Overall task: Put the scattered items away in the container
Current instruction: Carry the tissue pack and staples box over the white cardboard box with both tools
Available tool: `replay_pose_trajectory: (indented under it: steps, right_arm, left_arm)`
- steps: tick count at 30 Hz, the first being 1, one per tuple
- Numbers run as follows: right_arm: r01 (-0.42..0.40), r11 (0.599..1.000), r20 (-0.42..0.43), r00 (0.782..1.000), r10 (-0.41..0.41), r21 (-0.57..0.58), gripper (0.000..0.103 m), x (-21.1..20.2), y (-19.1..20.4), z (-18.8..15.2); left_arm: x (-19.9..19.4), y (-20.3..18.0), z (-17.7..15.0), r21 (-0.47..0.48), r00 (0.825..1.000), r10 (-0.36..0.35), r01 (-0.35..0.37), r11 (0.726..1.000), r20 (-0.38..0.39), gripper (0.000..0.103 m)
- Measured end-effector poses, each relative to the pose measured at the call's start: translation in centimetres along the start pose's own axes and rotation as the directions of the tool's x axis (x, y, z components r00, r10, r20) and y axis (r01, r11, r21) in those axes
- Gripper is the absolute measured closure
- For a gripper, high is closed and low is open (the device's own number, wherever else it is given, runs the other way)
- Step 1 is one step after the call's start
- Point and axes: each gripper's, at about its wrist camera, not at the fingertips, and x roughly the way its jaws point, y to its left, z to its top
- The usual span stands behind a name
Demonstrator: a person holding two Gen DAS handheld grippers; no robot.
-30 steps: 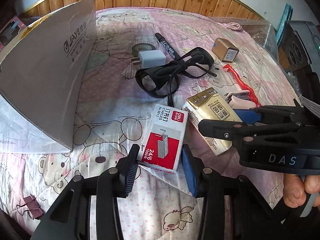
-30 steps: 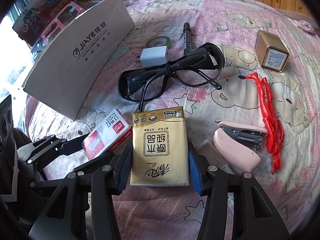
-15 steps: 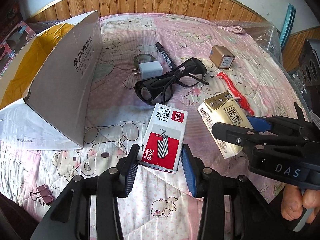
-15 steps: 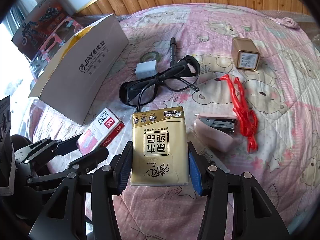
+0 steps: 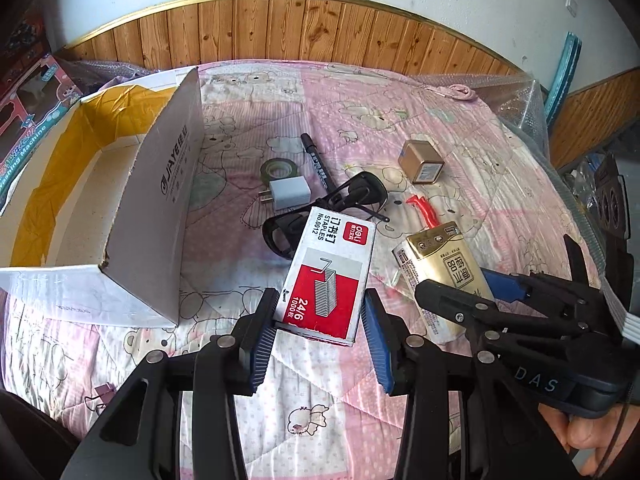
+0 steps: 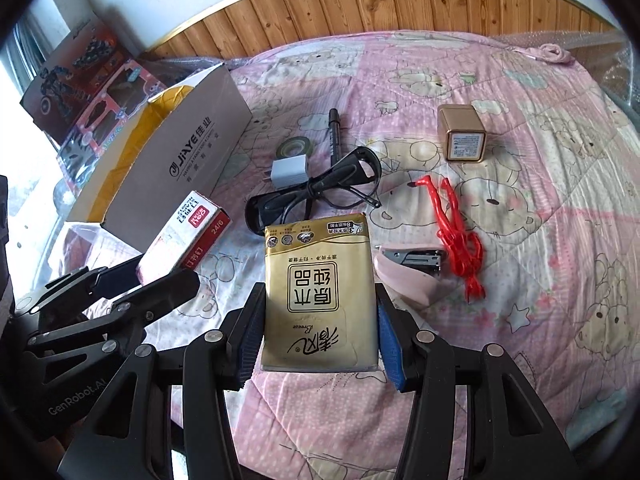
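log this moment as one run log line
left gripper: shut on staples box | right gripper: shut on tissue pack | cardboard box: open | phase: carrying

- Black glasses point(image 5: 320, 210): near lens hidden behind the staple box point(image 5: 330, 276).
- Pink stapler point(image 6: 408, 268): left end hidden behind the tissue pack point(image 6: 320, 296).
- Cardboard box point(image 5: 160, 184): cut off at left edge.

A home bedroom: a bed point(image 5: 248, 364) covered with a pink teddy-bear quilt point(image 6: 540, 208) stands against wood-panelled walls point(image 5: 320, 28), with boxed toys point(image 6: 84, 76) stacked beside it near a bright window
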Motion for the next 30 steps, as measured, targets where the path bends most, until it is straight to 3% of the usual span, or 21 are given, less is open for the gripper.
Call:
replay_pose_trajectory:
  steps: [18, 30]
  right_arm:
    - [-0.031, 0.997, 0.041, 0.999, 0.034, -0.071, 0.050, -0.6, 5.9, 5.2]
    - [-0.106, 0.983, 0.061, 0.991, 0.116, -0.152, 0.050, -0.1, 13.1, 10.3]
  left_arm:
    - [-3.8, 5.4, 3.5, -0.117, 0.996, 0.006, 0.005, 0.993, 0.088, 0.060]
    - [-7.1, 11.7, 6.5, -0.206, 0.983, 0.081, -0.046, 0.977, 0.166, 0.060]
